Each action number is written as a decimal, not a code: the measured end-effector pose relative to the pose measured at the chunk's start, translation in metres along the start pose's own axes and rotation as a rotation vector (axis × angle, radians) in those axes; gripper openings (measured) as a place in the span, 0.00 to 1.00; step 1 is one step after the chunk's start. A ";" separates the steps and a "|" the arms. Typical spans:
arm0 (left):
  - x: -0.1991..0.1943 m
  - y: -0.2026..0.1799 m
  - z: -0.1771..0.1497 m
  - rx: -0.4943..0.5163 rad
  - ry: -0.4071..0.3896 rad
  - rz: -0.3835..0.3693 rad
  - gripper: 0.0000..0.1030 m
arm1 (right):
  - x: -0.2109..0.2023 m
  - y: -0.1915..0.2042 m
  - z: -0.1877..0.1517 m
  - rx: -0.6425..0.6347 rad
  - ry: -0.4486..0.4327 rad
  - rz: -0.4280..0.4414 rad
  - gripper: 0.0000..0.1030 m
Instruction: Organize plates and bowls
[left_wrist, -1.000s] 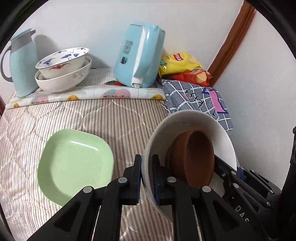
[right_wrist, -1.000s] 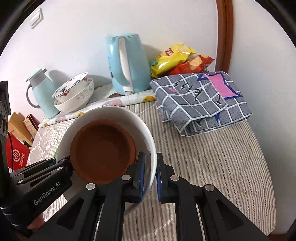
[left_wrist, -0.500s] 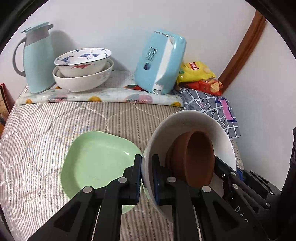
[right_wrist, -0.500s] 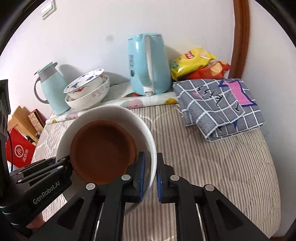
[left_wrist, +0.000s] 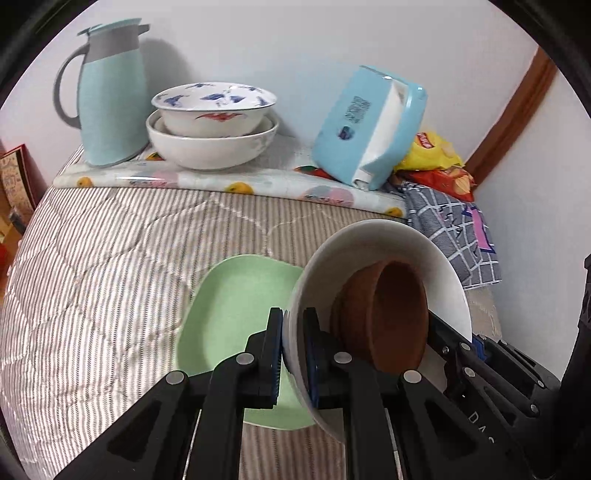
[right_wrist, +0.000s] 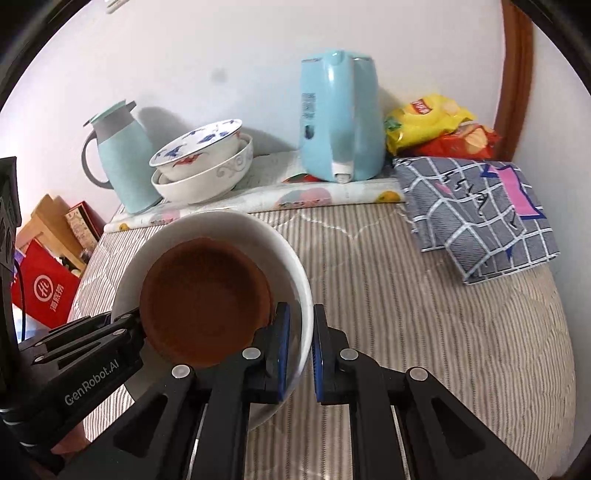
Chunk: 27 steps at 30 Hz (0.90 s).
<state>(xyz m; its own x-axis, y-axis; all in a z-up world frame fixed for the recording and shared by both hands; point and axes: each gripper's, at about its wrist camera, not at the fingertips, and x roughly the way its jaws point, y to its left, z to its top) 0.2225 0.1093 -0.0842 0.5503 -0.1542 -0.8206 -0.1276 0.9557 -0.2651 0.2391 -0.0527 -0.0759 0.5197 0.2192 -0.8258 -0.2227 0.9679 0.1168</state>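
Both grippers hold one white bowl (left_wrist: 373, 247) by opposite rims, above the striped quilt. A brown bowl (left_wrist: 395, 314) sits inside it. My left gripper (left_wrist: 293, 354) is shut on the white bowl's left rim. My right gripper (right_wrist: 299, 350) is shut on its right rim; the white bowl (right_wrist: 229, 229) and brown bowl (right_wrist: 203, 295) fill the right wrist view's lower left. A light green square plate (left_wrist: 236, 317) lies on the quilt under and left of the bowl. Two stacked patterned bowls (left_wrist: 212, 125) stand at the back, also in the right wrist view (right_wrist: 203, 162).
At the back stand a light blue jug (left_wrist: 110, 92) and a blue kettle (left_wrist: 369, 125) on a fruit-print mat (left_wrist: 221, 181). Snack bags (right_wrist: 439, 125) and a folded checked cloth (right_wrist: 476, 210) lie at the right. Red boxes (right_wrist: 44, 291) sit beyond the left edge.
Both grippers have carried the white bowl with the brown bowl leftwards, over the green plate. The back bowls and jug look nearer in the left wrist view.
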 end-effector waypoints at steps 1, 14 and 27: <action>0.001 0.004 0.000 -0.005 0.002 0.004 0.11 | 0.002 0.002 0.000 -0.003 0.003 0.004 0.10; 0.026 0.039 -0.001 -0.048 0.051 0.032 0.11 | 0.041 0.028 -0.004 -0.032 0.062 0.027 0.10; 0.050 0.056 -0.005 -0.071 0.093 0.036 0.11 | 0.075 0.035 -0.012 -0.034 0.125 0.032 0.11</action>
<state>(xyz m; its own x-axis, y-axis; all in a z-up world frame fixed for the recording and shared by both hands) 0.2386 0.1540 -0.1429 0.4659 -0.1458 -0.8727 -0.2055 0.9415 -0.2670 0.2602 -0.0035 -0.1400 0.4055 0.2307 -0.8845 -0.2664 0.9555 0.1271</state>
